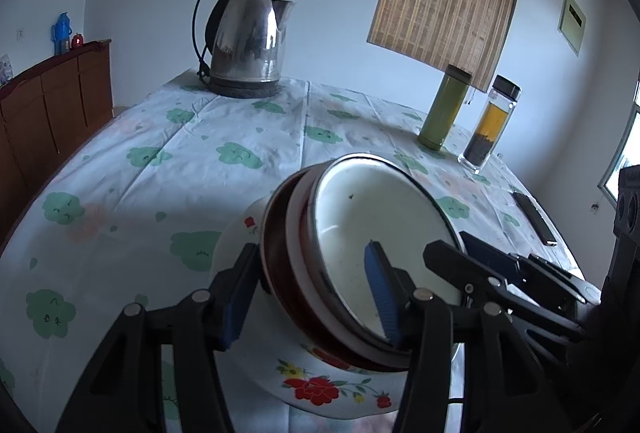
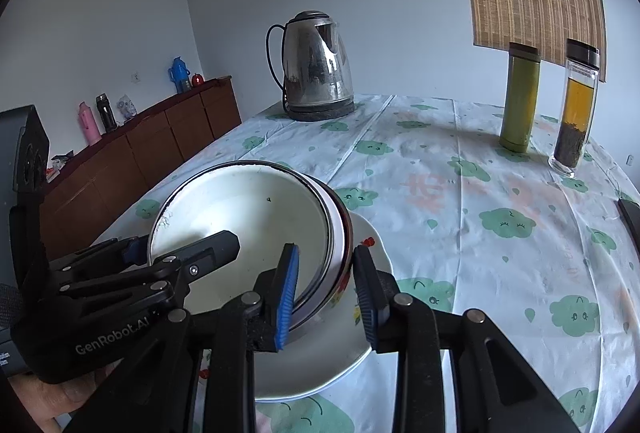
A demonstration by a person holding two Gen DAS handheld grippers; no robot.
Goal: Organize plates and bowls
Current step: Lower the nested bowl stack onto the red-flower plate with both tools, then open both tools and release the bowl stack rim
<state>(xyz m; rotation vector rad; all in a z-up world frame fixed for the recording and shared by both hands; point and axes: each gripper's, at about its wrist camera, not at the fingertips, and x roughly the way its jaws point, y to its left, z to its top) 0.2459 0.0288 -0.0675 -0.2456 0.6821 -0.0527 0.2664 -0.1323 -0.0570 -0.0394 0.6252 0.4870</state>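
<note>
A white enamel bowl (image 1: 380, 217) (image 2: 248, 209) is nested in a white bowl and a brown bowl (image 1: 276, 273) (image 2: 347, 229). The stack is tilted and leans over a white plate with red flowers (image 1: 320, 389) (image 2: 320, 361) on the table. My left gripper (image 1: 310, 297) (image 2: 180, 245) is shut on the stack's wall, one pad inside the white bowl and one outside the brown bowl. My right gripper (image 2: 328, 293) (image 1: 448, 243) is shut on the opposite side of the rim in the same way, one blue pad inside and the other outside.
A steel kettle (image 1: 248, 45) (image 2: 316, 69) stands at the table's far side. A green flask (image 1: 442, 109) (image 2: 520, 97) and a glass tea bottle (image 1: 488, 125) (image 2: 576, 109) stand far right, with a phone (image 1: 534, 219) nearer. A wooden sideboard (image 1: 52, 105) (image 2: 140, 153) lines the left wall.
</note>
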